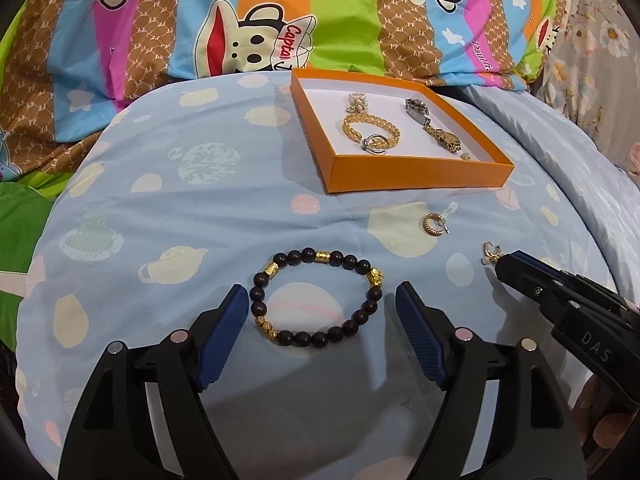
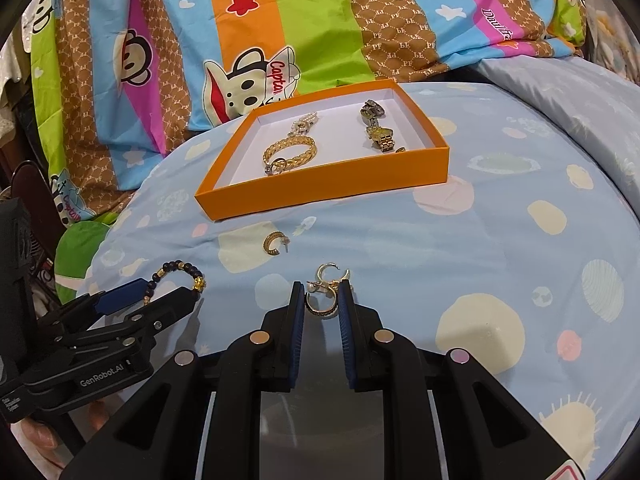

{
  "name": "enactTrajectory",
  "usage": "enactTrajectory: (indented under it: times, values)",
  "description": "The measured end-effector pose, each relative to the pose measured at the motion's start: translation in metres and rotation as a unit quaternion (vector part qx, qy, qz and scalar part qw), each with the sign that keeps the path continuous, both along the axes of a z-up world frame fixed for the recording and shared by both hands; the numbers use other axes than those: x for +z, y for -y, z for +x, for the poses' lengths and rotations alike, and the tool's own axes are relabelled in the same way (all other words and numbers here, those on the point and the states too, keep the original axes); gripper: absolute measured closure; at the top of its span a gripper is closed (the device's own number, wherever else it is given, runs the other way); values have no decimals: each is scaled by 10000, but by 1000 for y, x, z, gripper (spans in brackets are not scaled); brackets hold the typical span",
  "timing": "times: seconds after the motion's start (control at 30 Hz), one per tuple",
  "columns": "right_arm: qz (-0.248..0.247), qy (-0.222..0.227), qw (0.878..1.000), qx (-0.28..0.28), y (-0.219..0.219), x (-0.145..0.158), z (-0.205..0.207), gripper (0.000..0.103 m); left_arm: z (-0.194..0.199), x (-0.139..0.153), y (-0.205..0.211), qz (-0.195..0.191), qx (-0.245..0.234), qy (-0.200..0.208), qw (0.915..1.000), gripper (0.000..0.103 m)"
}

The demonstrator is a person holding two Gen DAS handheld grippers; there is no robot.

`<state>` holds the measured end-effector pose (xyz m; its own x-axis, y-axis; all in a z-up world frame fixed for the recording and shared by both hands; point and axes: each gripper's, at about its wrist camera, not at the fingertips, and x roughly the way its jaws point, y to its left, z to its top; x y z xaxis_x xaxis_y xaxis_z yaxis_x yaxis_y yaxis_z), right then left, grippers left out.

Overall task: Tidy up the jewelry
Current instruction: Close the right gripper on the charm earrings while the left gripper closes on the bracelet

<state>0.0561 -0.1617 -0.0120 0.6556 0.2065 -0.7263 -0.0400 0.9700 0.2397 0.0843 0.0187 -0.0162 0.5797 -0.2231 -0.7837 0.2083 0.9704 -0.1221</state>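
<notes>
A dark bead bracelet with gold beads [image 1: 316,298] lies on the blue bedsheet between the wide-open fingers of my left gripper [image 1: 318,300]; it also shows in the right wrist view [image 2: 176,276]. My right gripper [image 2: 322,300] is narrowly open around a gold hoop earring [image 2: 320,308], with another small earring [image 2: 330,274] just beyond its tips. A third gold hoop earring [image 1: 431,225] [image 2: 276,243] lies loose in front of the orange box [image 1: 420,170] [image 2: 320,188]. The box holds a gold chain bracelet [image 1: 370,130] [image 2: 290,154], a pearl piece [image 2: 304,122] and a watch [image 1: 432,124] [image 2: 378,130].
A colourful monkey-print pillow [image 1: 280,20] lies behind the box. The blue sheet [image 1: 180,220] bulges and falls away at the right and left. My right gripper [image 1: 498,266] shows at the right in the left wrist view, my left gripper [image 2: 168,294] at the left in the right wrist view.
</notes>
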Motion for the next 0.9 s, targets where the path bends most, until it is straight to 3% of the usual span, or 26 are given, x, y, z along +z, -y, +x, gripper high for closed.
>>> enactTrajectory:
  times: [0.27, 0.47, 0.9]
  values:
    - [-5, 3, 10000, 5, 0, 0, 0, 87, 3, -1, 8, 230, 0, 5, 9997, 29]
    - [4, 5, 10000, 0, 0, 0, 0, 87, 2, -1, 9, 321, 17, 41, 9995, 38]
    - [21, 19, 10000, -7, -1, 1, 0, 87, -1, 2, 11, 161, -166, 91, 9997, 76]
